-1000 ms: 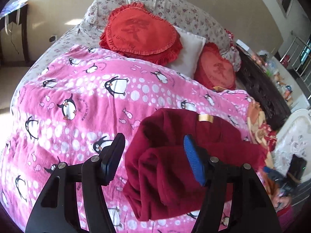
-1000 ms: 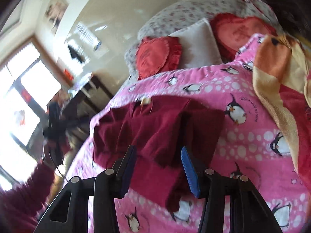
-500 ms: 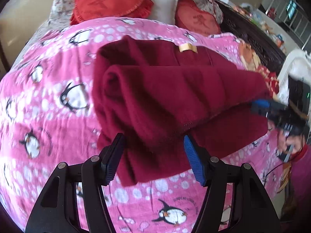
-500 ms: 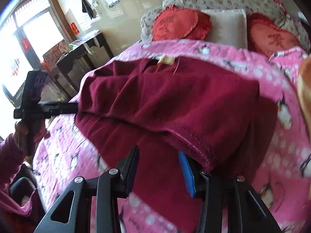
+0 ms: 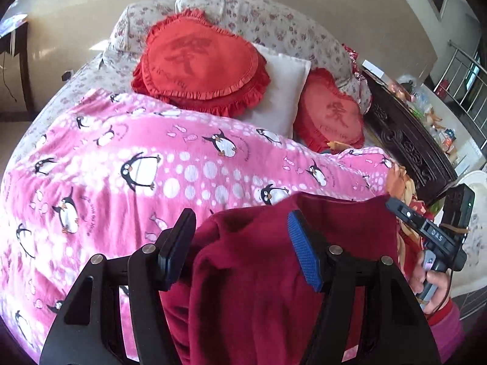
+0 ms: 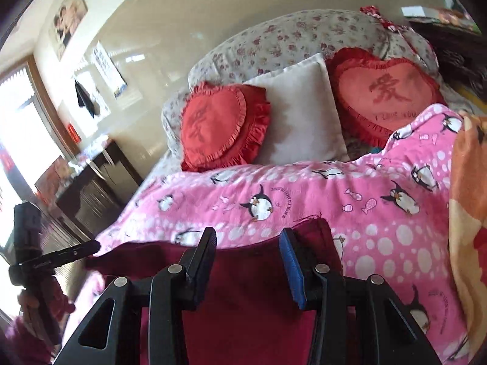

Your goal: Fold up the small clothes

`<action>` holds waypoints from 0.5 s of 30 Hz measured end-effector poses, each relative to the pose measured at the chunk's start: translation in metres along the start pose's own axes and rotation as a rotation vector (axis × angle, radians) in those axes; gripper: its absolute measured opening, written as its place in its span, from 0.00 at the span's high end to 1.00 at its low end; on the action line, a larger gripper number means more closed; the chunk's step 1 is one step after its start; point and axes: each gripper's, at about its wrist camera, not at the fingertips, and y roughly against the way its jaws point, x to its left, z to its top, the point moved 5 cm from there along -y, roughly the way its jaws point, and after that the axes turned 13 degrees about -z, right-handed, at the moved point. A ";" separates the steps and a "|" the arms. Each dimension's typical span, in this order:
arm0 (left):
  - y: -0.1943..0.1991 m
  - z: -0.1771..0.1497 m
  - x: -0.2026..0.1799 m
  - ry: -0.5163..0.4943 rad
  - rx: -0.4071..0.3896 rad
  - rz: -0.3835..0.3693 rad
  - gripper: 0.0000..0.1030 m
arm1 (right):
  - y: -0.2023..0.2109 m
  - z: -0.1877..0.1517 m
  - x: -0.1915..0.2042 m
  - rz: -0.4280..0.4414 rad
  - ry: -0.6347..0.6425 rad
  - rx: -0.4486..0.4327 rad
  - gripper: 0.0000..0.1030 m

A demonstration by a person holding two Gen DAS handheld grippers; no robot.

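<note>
A dark red garment [image 5: 261,267] lies folded on the pink penguin blanket [image 5: 127,164] at the near edge of the bed. My left gripper [image 5: 240,249] is open, its fingers straddling the garment's left part from above. My right gripper [image 6: 248,263] is open over the garment [image 6: 243,313] near its far right corner. The right gripper also shows at the garment's right edge in the left wrist view [image 5: 426,234], and the left gripper shows at its left edge in the right wrist view [image 6: 54,255]. I cannot tell whether either touches the cloth.
Two red heart cushions [image 5: 201,60] [image 5: 331,112] and a white pillow [image 5: 280,88] lie at the head of the bed. An orange cloth [image 6: 468,200] lies on the right of the blanket. A dark carved cabinet [image 5: 404,140] stands right of the bed, a dark desk [image 6: 91,182] left.
Both grippers have pulled back toward the near edge and tilted up. The garment now sits low in both views, folded smaller than half a second ago.
</note>
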 end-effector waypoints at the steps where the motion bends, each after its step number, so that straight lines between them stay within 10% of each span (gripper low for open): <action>1: 0.005 -0.004 -0.001 -0.025 0.000 0.011 0.39 | 0.009 -0.003 0.000 0.013 0.002 -0.008 0.59; 7: -0.016 -0.024 -0.003 -0.146 0.063 0.135 0.39 | 0.023 -0.038 0.013 -0.030 0.182 0.037 0.58; 15: -0.066 -0.023 0.056 0.112 0.083 0.165 0.37 | -0.032 -0.017 -0.007 -0.221 0.105 0.023 0.58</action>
